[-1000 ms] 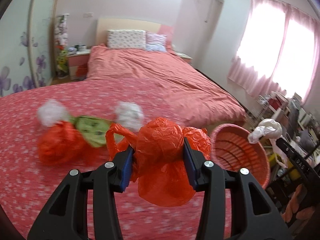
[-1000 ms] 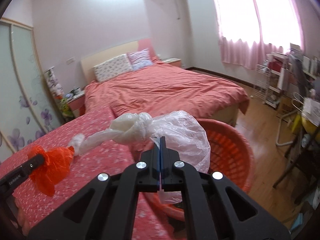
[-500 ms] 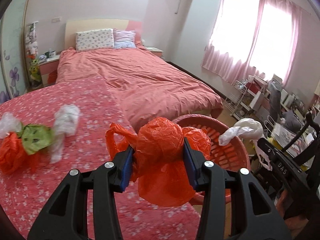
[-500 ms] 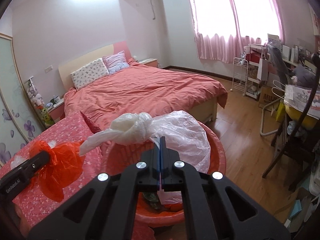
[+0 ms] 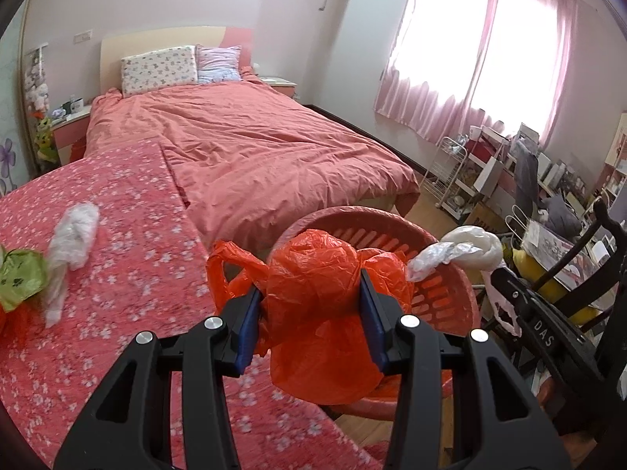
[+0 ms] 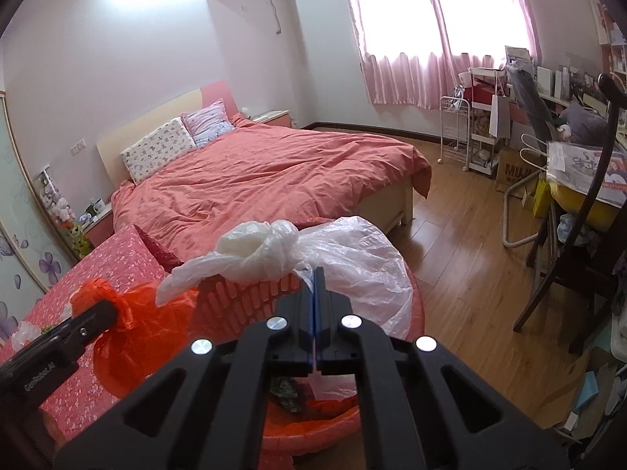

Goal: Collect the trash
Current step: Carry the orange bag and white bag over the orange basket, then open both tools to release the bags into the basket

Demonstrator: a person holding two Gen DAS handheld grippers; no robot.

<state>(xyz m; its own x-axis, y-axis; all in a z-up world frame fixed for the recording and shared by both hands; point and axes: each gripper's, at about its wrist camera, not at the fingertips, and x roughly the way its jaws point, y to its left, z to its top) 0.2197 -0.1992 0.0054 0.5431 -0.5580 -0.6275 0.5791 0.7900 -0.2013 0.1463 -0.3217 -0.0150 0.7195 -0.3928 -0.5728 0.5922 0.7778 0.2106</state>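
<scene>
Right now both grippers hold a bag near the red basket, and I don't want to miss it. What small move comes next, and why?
Probably open the right gripper first. Its white bag hangs over the red basket, so it should drop in. The left gripper, clamping the orange bag, sits at the basket's near rim and likely needs to ease forward first.

Sunlit pink curtains (image 6: 395,58), bed (image 6: 274,180), wood floor (image 6: 470,258).
</scene>
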